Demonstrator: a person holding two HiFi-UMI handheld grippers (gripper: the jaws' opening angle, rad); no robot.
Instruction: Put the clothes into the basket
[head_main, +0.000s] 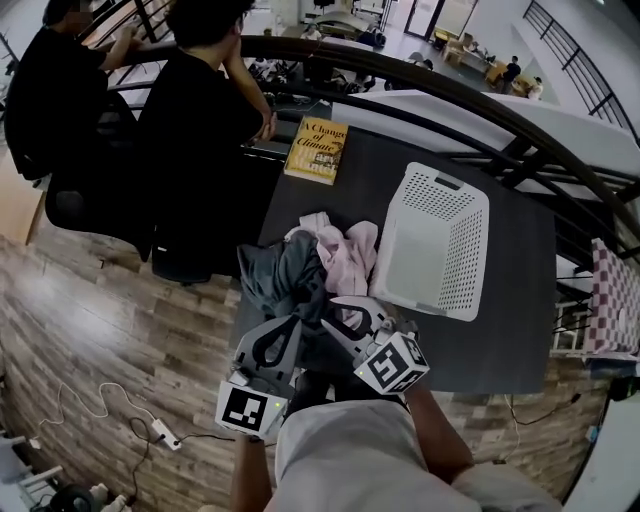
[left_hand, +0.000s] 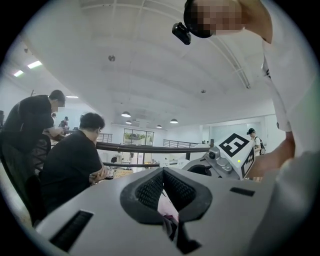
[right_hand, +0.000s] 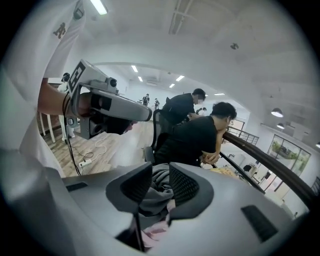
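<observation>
Grey cloth (right_hand: 155, 197) sits between the part-spread jaws of the right hand-held gripper (right_hand: 160, 172); the left hand-held gripper (left_hand: 163, 172) is pressed together. Grasping seems underway: pinch, then lift to the basket (head_main: 440, 240) at two o'clock.

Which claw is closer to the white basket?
Right. The right claw is just left of the white basket; the left claw is farther left, by the clothes pile.

Open-plan office, probably a mezzanine level.
Curved railing (left_hand: 150, 148) over a lower floor, seated people (head_main: 200, 120) at desks, office chair (head_main: 70, 205), ceiling lights (left_hand: 126, 114).
</observation>
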